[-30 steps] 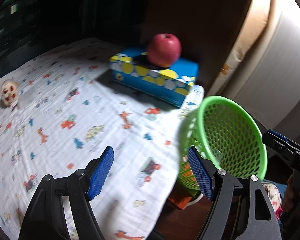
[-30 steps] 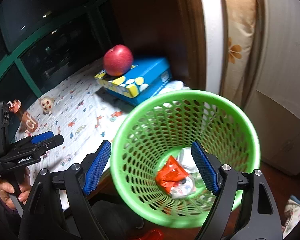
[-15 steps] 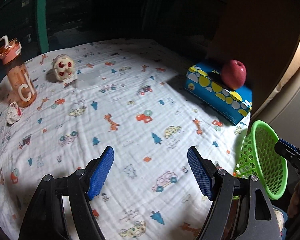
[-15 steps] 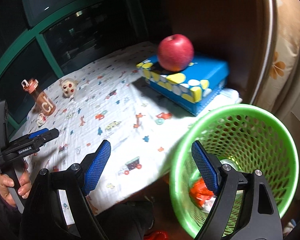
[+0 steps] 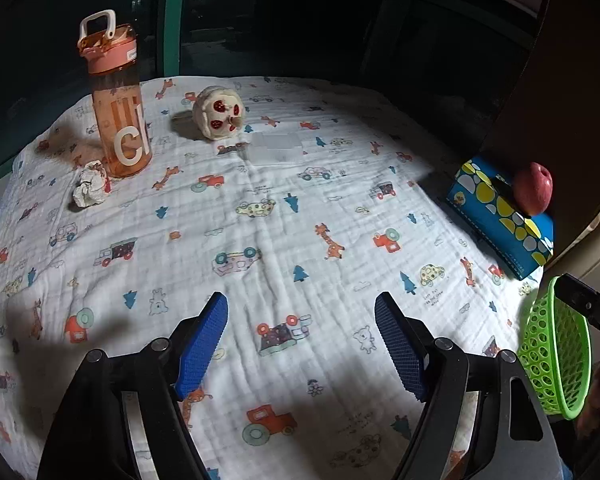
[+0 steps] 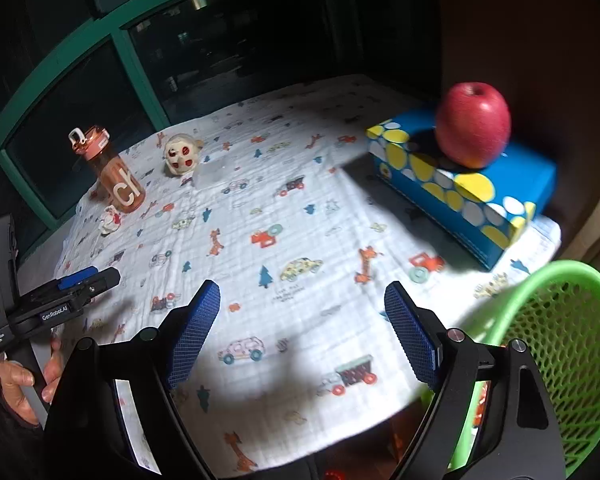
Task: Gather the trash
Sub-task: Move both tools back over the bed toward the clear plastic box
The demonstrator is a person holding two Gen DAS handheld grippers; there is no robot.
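A crumpled white paper wad (image 5: 90, 192) with red marks lies on the printed cloth beside the orange bottle (image 5: 118, 100), far left of both grippers; it is small in the right wrist view (image 6: 110, 220). The green mesh basket (image 5: 556, 356) stands off the table's right edge, its rim (image 6: 560, 276) near my right gripper. My left gripper (image 5: 300, 304) hovers open over bare cloth. The jaws of my right gripper (image 6: 303, 290) are opening, with nothing between them. Red wrappers show faintly inside the basket behind the right finger.
A blue tissue box (image 6: 480, 200) with a red apple (image 6: 474, 124) on top sits at the table's right. A pale skull-like toy (image 5: 218, 118) stands near the bottle, with a flat pale patch (image 5: 276, 148) beside it. Dark windows lie behind. A hand (image 6: 16, 380) holds the left gripper.
Both views have swung left, away from the basket and onto the table. The basket slid to the right edge; the bottle, toy and paper wad came into view.
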